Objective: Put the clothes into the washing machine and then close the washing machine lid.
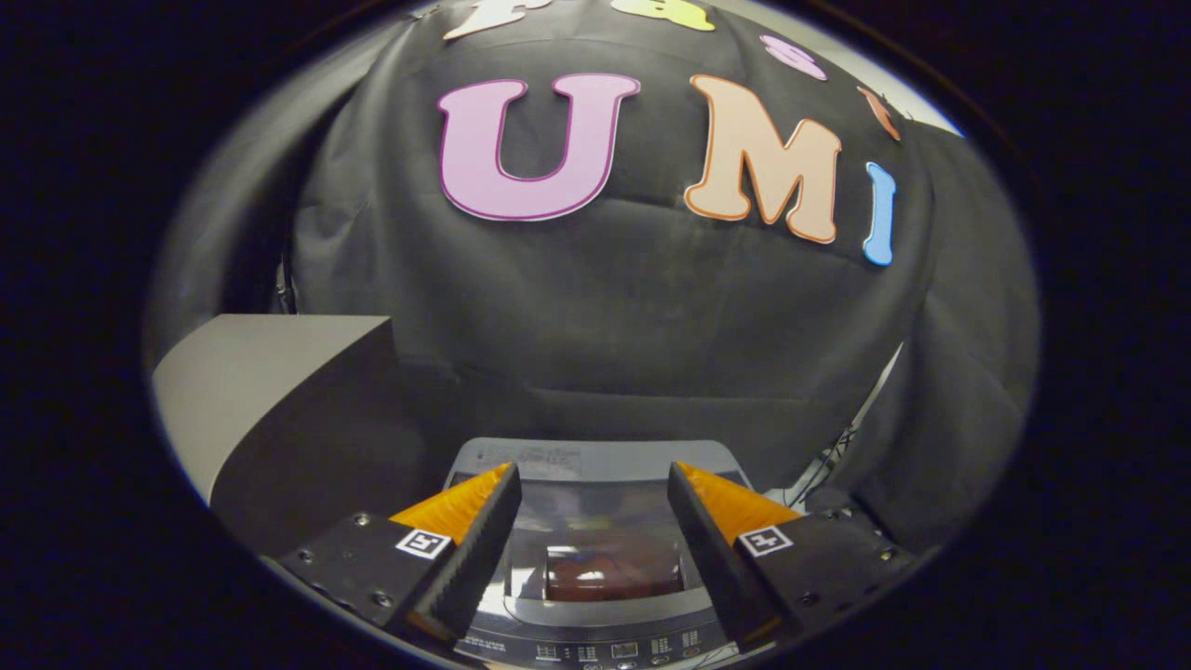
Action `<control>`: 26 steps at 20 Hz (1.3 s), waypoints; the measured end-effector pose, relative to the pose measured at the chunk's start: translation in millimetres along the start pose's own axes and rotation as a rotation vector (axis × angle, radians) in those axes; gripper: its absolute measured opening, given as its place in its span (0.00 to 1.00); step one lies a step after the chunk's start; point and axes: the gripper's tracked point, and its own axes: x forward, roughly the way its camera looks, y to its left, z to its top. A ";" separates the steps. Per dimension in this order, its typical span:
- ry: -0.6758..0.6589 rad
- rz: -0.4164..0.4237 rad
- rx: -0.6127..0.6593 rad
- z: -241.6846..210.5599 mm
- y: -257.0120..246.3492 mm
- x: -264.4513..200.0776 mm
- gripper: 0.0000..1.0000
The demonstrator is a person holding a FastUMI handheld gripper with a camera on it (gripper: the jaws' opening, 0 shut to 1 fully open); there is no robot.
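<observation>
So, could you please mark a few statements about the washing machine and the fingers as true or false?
1. The fingers are spread apart with nothing between them. True.
2. The washing machine sits below and ahead of the fingers. True.
3. The washing machine lid stands raised upright. False: it lies flat, closed over the tub.
4. A piece of clothing hangs from the fingers. False: they hold nothing.
5. A grey box stands beside the washing machine. True.

Closed washing machine lid [595,521] blocks drum, open gripper [592,484] empty above
</observation>
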 end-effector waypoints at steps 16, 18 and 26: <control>-0.064 0.029 0.068 -1.3 -20.2 -16.8 0.97; -0.098 0.048 0.086 3.0 -23.2 -23.2 0.97; -0.195 0.065 0.094 8.7 -51.9 -47.1 0.98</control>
